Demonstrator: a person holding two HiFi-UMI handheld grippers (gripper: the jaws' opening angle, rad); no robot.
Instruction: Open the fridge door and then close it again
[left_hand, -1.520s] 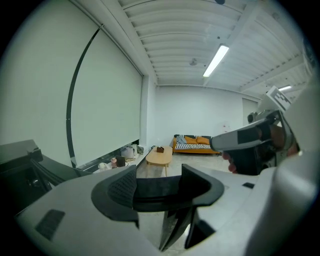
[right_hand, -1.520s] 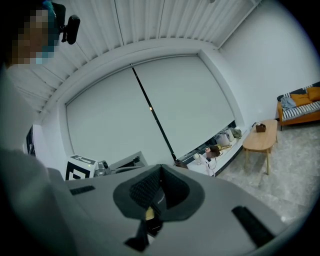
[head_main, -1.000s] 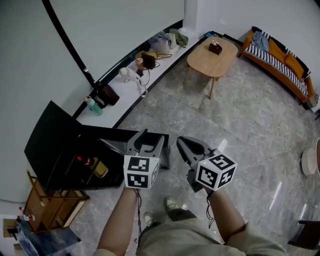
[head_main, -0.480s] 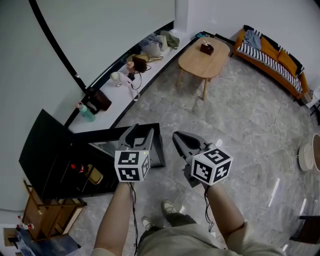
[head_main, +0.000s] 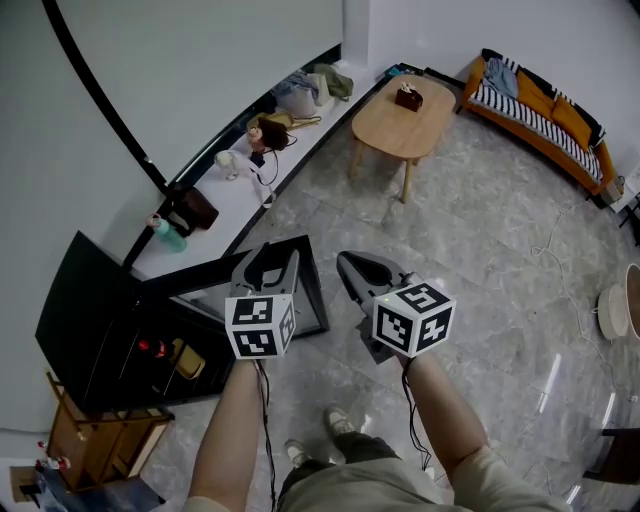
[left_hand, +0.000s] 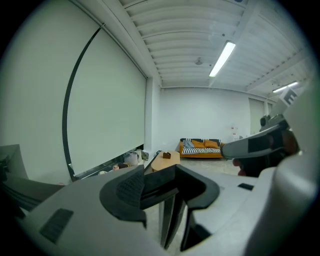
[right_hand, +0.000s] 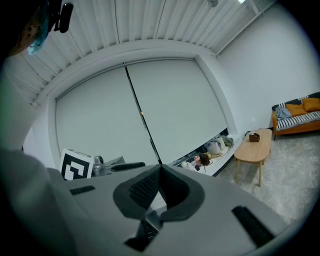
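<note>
A low black fridge (head_main: 75, 310) stands at the left of the head view with its door (head_main: 305, 300) swung open toward me. A red item (head_main: 152, 348) and a yellow one (head_main: 190, 358) show inside. My left gripper (head_main: 268, 262) is at the door's free upper edge, and its jaws have just been closing. In the left gripper view the dark door edge (left_hand: 169, 220) stands between the jaws of that gripper (left_hand: 165, 186), with a thin light gap on the right side. My right gripper (head_main: 352, 268) hangs just right of the door, shut and empty; its own view shows its pads (right_hand: 159, 172) meeting.
A white ledge (head_main: 215, 205) along the wall carries a bottle, bags and small things. An oval wooden table (head_main: 405, 105) and an orange sofa (head_main: 545, 105) stand farther off. A wooden rack (head_main: 95, 425) is beside the fridge at lower left. My shoe (head_main: 335, 420) is on the marble floor.
Both grippers have moved up the picture toward the door's far edge. The left jaws stand narrower than before. The right jaws stayed shut.
</note>
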